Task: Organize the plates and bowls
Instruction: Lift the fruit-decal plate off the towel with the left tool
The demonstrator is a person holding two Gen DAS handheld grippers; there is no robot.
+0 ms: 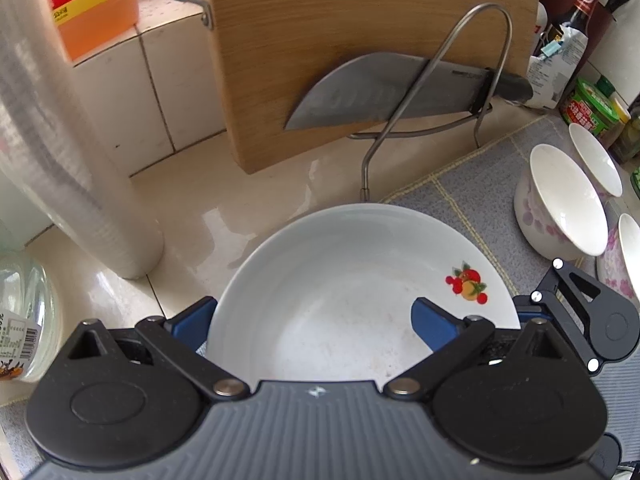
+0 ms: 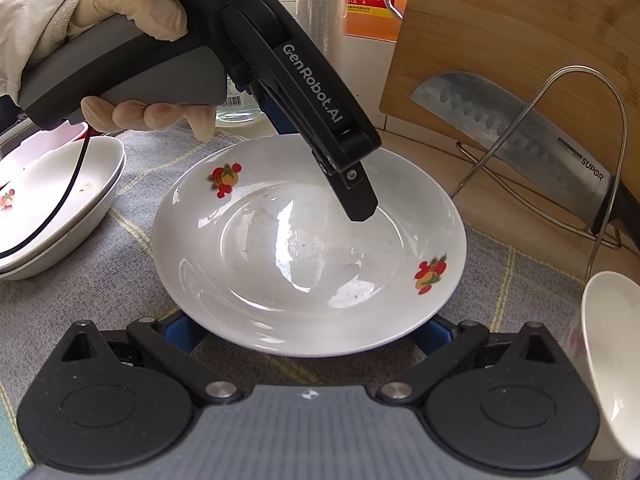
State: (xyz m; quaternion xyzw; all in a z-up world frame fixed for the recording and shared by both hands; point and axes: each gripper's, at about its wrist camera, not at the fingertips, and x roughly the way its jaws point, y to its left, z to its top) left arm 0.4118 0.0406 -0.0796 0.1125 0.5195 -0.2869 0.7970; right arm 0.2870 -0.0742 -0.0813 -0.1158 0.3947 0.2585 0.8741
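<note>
White plate (image 2: 304,256) upright on grey mat (image 2: 120,280), round, no long axis; left gripper (image 1: 312,320) wide open astride rim; right gripper (image 2: 308,330) grip indeterminable.

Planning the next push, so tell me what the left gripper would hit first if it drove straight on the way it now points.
Most likely the white fruit-printed ceramic plate: the left gripper points steeply down, its open blue fingers straddling the plate's near rim. Depth is unclear; the wooden cutting board stands well beyond.

White plate (image 2: 310,256) with red-and-orange fruit motifs lies on a grey cloth (image 2: 132,280) with pale yellow lines; lower-right bowls (image 1: 560,216) white with pink flowers.
</note>
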